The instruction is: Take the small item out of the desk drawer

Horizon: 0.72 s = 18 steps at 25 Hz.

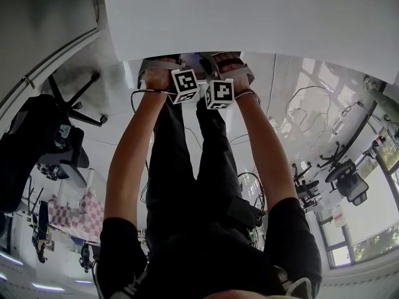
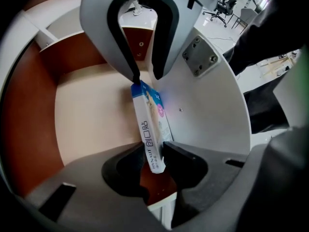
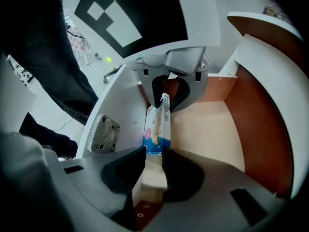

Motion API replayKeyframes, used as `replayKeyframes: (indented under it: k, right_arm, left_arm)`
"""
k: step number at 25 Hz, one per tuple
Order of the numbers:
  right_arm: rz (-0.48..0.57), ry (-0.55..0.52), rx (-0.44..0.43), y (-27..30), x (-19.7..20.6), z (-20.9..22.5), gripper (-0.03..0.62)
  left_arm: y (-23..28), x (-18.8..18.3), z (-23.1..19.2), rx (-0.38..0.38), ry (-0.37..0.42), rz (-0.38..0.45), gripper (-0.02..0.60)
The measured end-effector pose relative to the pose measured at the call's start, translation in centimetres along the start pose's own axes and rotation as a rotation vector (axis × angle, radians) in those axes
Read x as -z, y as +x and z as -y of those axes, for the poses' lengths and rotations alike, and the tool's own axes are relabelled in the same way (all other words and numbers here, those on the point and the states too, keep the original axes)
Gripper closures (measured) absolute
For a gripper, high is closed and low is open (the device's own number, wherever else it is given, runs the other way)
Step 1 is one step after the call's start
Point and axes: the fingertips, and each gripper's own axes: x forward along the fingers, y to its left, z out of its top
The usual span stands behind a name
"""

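A small white and blue box (image 2: 149,129) stands on its narrow edge in the open drawer (image 2: 91,115), against the white front panel (image 2: 212,110). My left gripper (image 2: 155,161) points straight down, shut on one end of it. At the box's other end my right gripper (image 2: 145,79) is shut on it too. The right gripper view shows the same box (image 3: 158,129) between the right gripper (image 3: 153,161) and the left gripper (image 3: 165,94). In the head view only the marker cubes (image 1: 185,85) (image 1: 219,93) and the forearms show; the white desk top (image 1: 249,17) hides the jaws and the drawer.
The drawer has a beige floor (image 3: 207,124) and brown side walls (image 3: 260,120). A metal plate (image 3: 104,134) is screwed to the white front panel. A black office chair (image 1: 62,142) stands to the left, more chairs (image 1: 349,182) and floor cables to the right.
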Motion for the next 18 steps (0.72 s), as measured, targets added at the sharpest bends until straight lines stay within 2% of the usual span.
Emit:
replayKeyframes:
  k: [6, 10, 15, 18]
  right_arm:
    - [-0.007, 0.009, -0.014, -0.4, 0.2, -0.6, 0.47]
    - [-0.01, 0.018, -0.008, -1.6, 0.3, -0.6, 0.468]
    - [0.004, 0.061, 0.021, -2.8, 0.0, -0.3, 0.468]
    - [0.012, 0.086, 0.054, -4.3, -0.2, 0.2, 0.468]
  left_arm:
    - [-0.6, -0.4, -0.2, 0.013, -0.025, 0.039, 0.472]
    - [-1.5, -0.9, -0.1, 0.017, -0.093, 0.078, 0.488]
    - [-2.0, -0.2, -0.3, -0.028, -0.105, 0.059, 0.492]
    - [-3.1, 0.5, -0.7, -0.062, -0.138, 0.055, 0.494]
